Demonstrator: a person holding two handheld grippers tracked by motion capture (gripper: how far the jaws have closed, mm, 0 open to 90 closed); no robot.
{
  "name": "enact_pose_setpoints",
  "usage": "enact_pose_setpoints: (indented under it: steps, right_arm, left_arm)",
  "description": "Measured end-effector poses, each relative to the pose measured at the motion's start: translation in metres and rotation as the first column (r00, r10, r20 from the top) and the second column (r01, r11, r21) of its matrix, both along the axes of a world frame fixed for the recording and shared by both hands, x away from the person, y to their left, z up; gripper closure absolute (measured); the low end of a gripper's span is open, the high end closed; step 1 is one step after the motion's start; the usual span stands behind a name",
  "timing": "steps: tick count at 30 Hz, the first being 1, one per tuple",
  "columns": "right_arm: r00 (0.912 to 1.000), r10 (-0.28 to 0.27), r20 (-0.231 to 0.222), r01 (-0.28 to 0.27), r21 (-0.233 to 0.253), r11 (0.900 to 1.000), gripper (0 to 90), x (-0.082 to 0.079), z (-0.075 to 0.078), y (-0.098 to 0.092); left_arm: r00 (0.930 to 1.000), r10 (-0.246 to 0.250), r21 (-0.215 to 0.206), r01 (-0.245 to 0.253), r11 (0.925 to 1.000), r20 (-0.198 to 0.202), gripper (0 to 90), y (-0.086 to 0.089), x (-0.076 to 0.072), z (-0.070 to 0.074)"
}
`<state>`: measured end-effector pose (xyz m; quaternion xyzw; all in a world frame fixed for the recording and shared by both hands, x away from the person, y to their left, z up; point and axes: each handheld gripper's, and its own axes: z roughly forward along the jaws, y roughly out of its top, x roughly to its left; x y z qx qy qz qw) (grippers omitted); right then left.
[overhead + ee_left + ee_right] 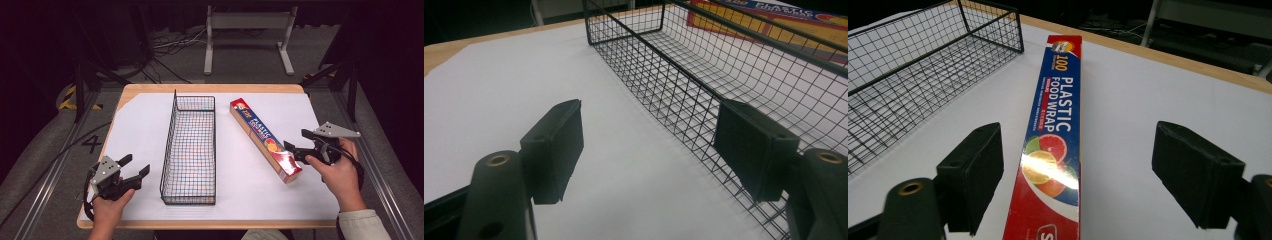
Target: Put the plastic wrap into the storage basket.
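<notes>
A long plastic food wrap box (264, 138), blue and red with citrus pictures, lies flat and diagonal on the white sheet, right of a black wire basket (190, 145). My right gripper (298, 144) is open at the box's near end; in the right gripper view the box (1054, 145) runs between the spread jaws, nearer the left pad (975, 170), and no pad touches it. My left gripper (135, 166) is open and holds nothing, low over the sheet just left of the basket's near left corner. The basket wall (684, 95) passes in front of its right pad (751, 145).
The basket is empty and stands lengthwise in the middle of the wooden table (212, 88), which the white sheet (135, 125) mostly covers. Beyond the far edge are a grey frame stand (247, 35) and cables on the floor. Bare sheet lies left of the basket.
</notes>
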<state>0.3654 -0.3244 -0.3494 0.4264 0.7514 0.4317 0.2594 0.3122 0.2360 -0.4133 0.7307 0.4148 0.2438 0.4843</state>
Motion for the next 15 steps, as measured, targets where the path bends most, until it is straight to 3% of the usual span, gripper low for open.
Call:
enact_pose_setpoints:
  steps: [8, 15]
  right_arm:
    - [0.9995, -0.008, -0.03, 0.009, 0.039, 0.999, 21.5, 0.017, 0.007, 0.0]
    - [0.9985, 0.0, -0.054, 0.002, 0.028, 1.0, 21.5, 0.033, 0.011, 0.005]
  left_arm:
    - [0.9999, 0.011, 0.0, -0.011, 0.9999, 0.0, 28.1, 0.001, 0.002, -0.001]
    - [0.9999, 0.015, 0.002, -0.015, 0.9999, 0.0, 28.1, -0.001, 0.001, -0.004]
